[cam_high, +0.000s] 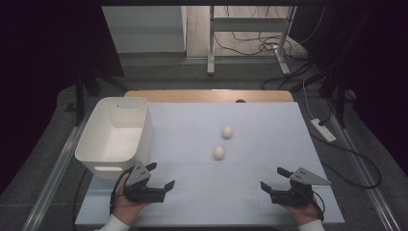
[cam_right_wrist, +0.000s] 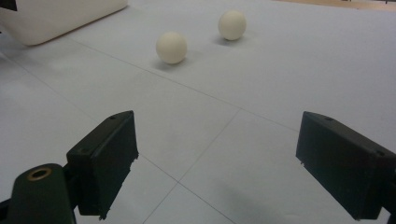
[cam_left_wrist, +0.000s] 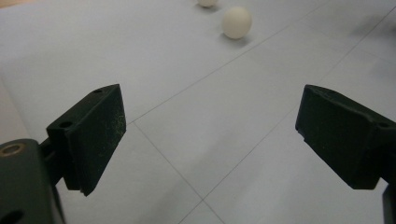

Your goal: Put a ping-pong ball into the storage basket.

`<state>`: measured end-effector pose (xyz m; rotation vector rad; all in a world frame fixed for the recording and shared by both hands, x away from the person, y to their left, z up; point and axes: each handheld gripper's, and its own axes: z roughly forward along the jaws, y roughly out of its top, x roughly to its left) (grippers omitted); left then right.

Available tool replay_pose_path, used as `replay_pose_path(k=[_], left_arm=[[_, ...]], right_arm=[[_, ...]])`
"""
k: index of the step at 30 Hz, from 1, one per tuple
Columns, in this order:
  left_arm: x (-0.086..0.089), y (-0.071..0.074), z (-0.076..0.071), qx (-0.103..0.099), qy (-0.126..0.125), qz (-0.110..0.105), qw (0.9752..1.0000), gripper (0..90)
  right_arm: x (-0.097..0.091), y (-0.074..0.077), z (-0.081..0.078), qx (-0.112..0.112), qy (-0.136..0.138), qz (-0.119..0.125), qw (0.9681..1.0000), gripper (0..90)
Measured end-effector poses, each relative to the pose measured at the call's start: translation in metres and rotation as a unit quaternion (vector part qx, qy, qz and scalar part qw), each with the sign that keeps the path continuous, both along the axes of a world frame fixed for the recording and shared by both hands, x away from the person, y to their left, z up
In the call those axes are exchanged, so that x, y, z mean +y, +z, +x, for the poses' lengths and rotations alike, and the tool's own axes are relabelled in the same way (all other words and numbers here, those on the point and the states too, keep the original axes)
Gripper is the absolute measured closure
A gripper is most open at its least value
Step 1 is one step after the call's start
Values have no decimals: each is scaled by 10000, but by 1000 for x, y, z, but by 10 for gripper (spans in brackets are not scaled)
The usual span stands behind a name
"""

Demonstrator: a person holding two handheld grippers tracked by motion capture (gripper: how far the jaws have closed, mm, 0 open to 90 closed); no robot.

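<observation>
Nearest us, our left gripper (cam_high: pixel 160 176) hovers at the table's (cam_high: pixel 269 120) near edge, jaws spread wide and holding nothing, just beside the white bin's (cam_high: pixel 98 130) front corner. Ahead, bare sheet separates it from the near ball (cam_high: pixel 219 152) and the far ball (cam_high: pixel 227 132), which sit close together at mid-table, apart from the bin. Our right gripper (cam_high: pixel 272 180) hovers likewise, fully spread and holding nothing, well inside the right edge.
</observation>
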<state>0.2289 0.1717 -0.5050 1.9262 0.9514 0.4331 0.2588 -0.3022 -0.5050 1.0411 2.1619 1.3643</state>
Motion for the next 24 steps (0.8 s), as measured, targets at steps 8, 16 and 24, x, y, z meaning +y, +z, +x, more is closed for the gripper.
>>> replay_pose_path(k=[8, 16, 24], left_arm=[[-7, 1, 6, 48, 7, 76, 10000, 100], [-13, 3, 13, 76, -76, 48, 9999, 109], [-18, 7, 22, 140, -170, 26, 9998, 106]], right_arm=[[1, 0, 0, -22, -10, -10, 10000, 131], [1, -1, 1, -14, -14, -34, 10000, 133], [2, -2, 1, 8, 11, -79, 10000, 135]])
